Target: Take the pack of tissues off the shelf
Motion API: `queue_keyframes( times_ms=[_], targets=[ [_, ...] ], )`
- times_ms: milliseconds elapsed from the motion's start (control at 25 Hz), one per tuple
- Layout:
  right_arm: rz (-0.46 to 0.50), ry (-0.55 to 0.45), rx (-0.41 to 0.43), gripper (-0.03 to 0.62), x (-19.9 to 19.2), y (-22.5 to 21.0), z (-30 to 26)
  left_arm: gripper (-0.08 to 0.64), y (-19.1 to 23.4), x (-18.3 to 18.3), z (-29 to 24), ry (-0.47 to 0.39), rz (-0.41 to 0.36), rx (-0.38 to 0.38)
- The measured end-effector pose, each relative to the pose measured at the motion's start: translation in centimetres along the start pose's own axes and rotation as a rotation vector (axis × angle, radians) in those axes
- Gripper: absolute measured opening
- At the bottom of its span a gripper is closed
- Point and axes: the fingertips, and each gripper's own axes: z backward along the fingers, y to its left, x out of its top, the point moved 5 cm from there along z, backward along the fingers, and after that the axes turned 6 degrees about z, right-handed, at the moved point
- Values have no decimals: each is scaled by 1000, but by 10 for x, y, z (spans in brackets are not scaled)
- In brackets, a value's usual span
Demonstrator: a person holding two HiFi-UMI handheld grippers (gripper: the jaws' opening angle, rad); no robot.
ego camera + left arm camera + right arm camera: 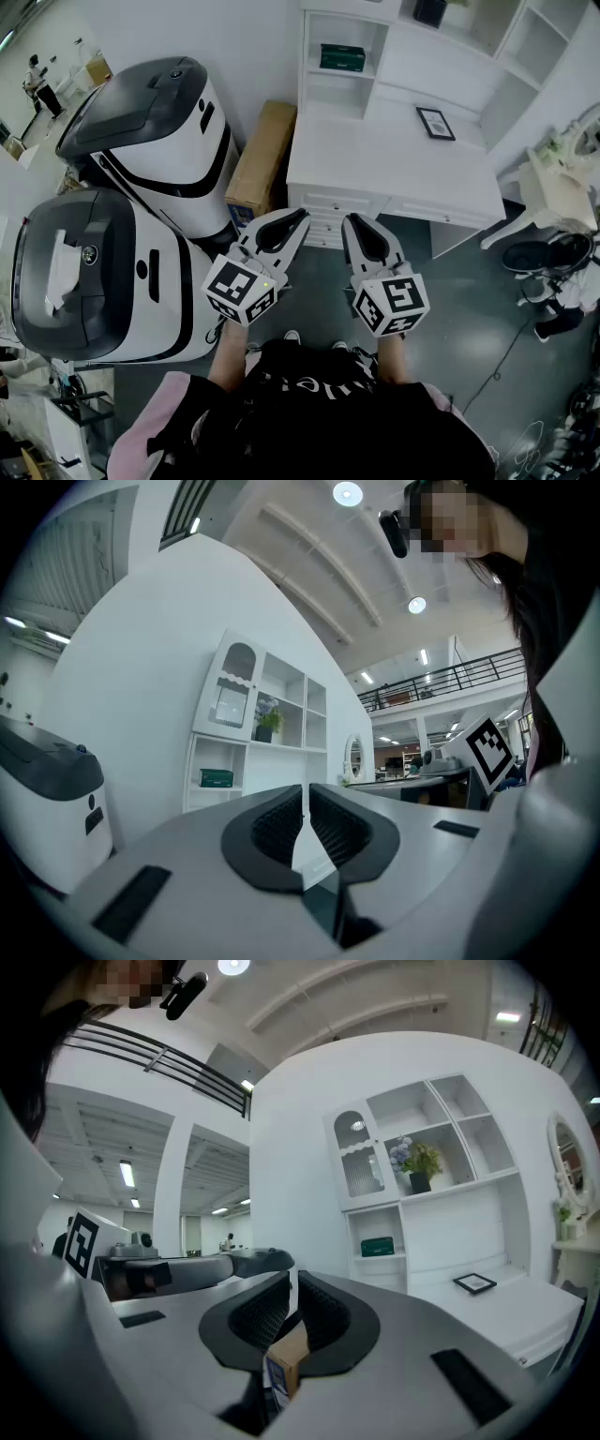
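The pack of tissues (342, 57) is a dark green packet lying on a low shelf of the white shelf unit (375, 66) behind the desk. It also shows small and far off as the green packet (216, 778) in the left gripper view and as the green packet (378, 1246) in the right gripper view. My left gripper (296, 221) and right gripper (352, 225) are held side by side in front of the desk's near edge, well short of the shelf. Both point toward the shelf unit. The left gripper (306, 803) and right gripper (292, 1293) are shut with nothing between their pads.
A white desk (394, 169) holds a small framed picture (436, 123). A cardboard box (261, 155) leans beside the desk's left end. Two big white-and-black machines (141, 131) stand at the left. A white chair (548, 202) is at the right, and a potted plant (417, 1162) sits on a higher shelf.
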Motion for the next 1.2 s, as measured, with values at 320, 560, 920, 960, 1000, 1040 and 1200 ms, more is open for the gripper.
queue_keyframes(
  times_ms=[320,560,920,960,1000,1040,1200],
  targets=[
    [-5,6,-27,63,-4,12,-11,34,16,-2,11,4,8,0],
    [-39,2,-42,64,-7,22,-17,34,23,-5,18,23,2,-31],
    [-36,49,-47,64,-21,32,-23,34,38,-22,24,41,46,-32],
    [-36,53,-49,64,-23,30,-23,34,38,-23,22,44,48,-35],
    [-37,58,-51,64,-24,28,-24,34,39,-25,19,47,50,-39],
    [-37,62,-52,64,-25,26,-25,34,39,-26,16,49,52,-42],
    [-43,67,-43,64,-29,12,-35,34,44,-29,0,52,48,-41]
  ],
)
